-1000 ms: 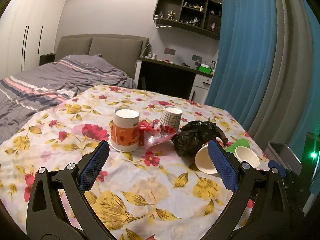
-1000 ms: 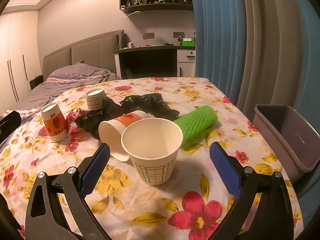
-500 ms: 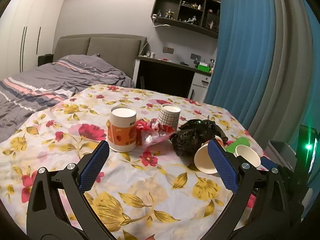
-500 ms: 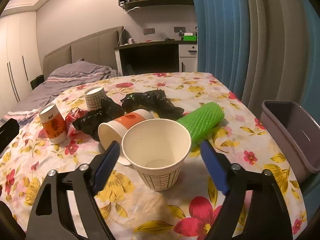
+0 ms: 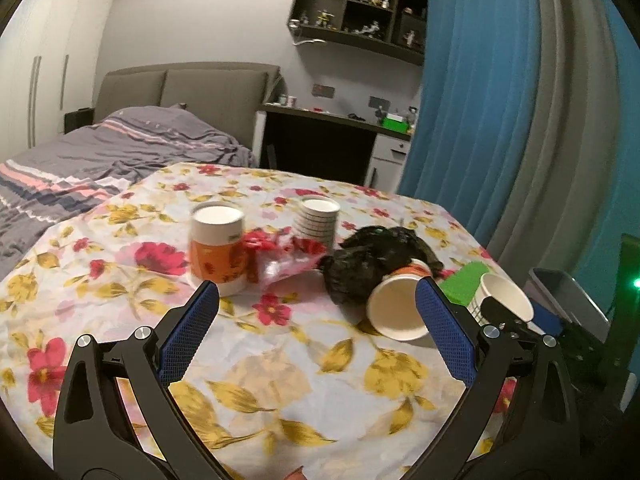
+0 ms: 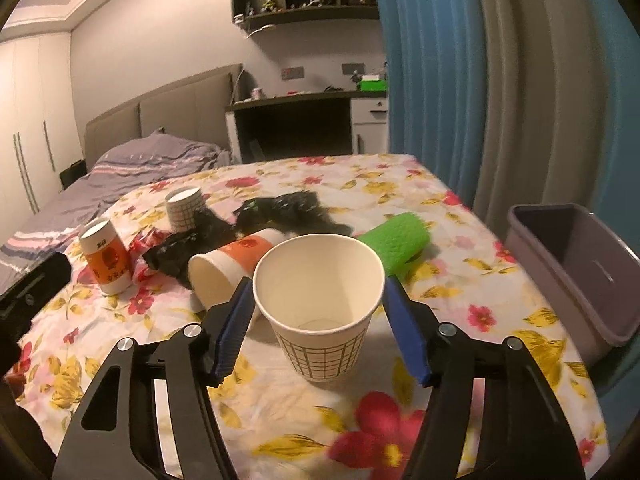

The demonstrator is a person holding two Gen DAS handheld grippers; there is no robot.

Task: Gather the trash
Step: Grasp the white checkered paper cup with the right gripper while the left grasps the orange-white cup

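While the right gripper (image 6: 320, 312) has just been closing its jaws around the upright grid-patterned paper cup (image 6: 320, 304), its blue pads stand at the rim on either side with no clear squeeze yet, so I judge the grasp as under way, not finished. The cup stands on the floral tablecloth (image 6: 460, 264), near the grey bin (image 6: 580, 272) at the table's right edge. Next, the pads must pinch gently without crushing it, then lift toward the bin. The left gripper (image 5: 316, 328) hangs wide open, holding nothing.
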